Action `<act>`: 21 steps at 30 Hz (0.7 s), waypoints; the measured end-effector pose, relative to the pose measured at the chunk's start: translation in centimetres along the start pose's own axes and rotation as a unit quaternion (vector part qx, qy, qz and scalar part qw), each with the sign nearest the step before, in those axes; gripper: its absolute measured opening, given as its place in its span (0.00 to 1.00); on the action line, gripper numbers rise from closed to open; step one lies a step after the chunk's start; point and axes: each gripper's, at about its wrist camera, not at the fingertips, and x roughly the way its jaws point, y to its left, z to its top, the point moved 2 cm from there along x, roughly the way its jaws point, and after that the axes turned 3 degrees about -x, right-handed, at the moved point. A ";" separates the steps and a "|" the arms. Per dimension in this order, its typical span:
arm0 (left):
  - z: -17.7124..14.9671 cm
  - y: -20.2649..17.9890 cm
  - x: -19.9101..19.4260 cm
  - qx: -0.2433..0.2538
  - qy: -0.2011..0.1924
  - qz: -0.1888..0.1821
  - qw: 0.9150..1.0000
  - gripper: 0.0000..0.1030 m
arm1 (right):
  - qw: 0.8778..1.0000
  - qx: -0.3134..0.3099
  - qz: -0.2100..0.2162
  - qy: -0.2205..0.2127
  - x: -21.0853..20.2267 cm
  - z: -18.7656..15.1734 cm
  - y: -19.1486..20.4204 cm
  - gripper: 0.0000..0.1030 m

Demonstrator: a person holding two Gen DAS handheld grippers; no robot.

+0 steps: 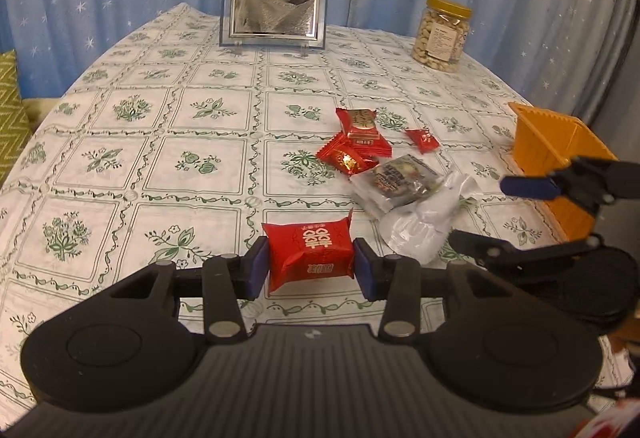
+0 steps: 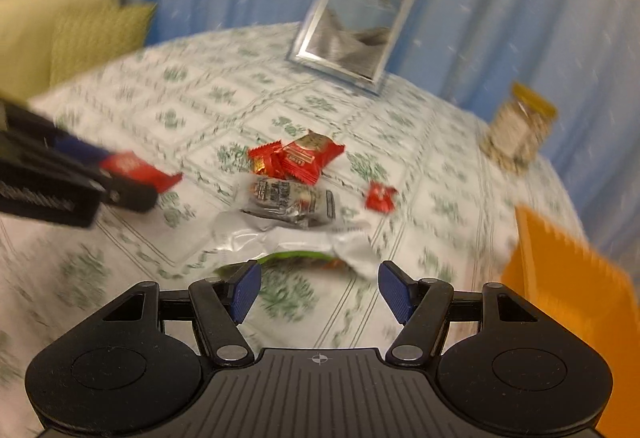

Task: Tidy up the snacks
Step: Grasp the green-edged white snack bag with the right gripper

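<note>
The left gripper (image 1: pixel 310 265) is squeezing a red snack pack (image 1: pixel 310 254) between its two blue pads and holds it above the table (image 1: pixel 120 142). The pack's long side runs across, from one pad to the other, with its crimped ends by the pads. This looks like the carrying step. Next it likely needs to go over to the orange box (image 1: pixel 548 150) on the right and be let go. The right gripper (image 2: pixel 318 288) has its jaws apart and holds nothing. Farther off lie more snacks (image 1: pixel 360 142) in a pile.
</note>
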 end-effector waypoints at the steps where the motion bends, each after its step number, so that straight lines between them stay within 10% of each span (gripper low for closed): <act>1: 0.0 0.1 0.0 -0.003 -0.001 -0.002 1.000 0.39 | 1.000 -0.013 0.002 0.000 0.5 0.0 0.0 0.64; 6: 0.1 0.4 0.0 -0.016 -0.002 -0.005 1.000 0.39 | 0.996 -0.086 0.022 -0.006 2.3 0.5 0.7 0.62; 13: 0.0 0.3 0.0 -0.018 -0.001 -0.006 1.000 0.39 | 0.988 -0.149 0.033 -0.008 3.2 0.8 1.5 0.34; 21: -0.3 -0.2 -0.4 -0.007 -0.003 -0.011 1.000 0.39 | 0.997 -0.072 0.037 0.003 0.3 0.3 1.1 0.29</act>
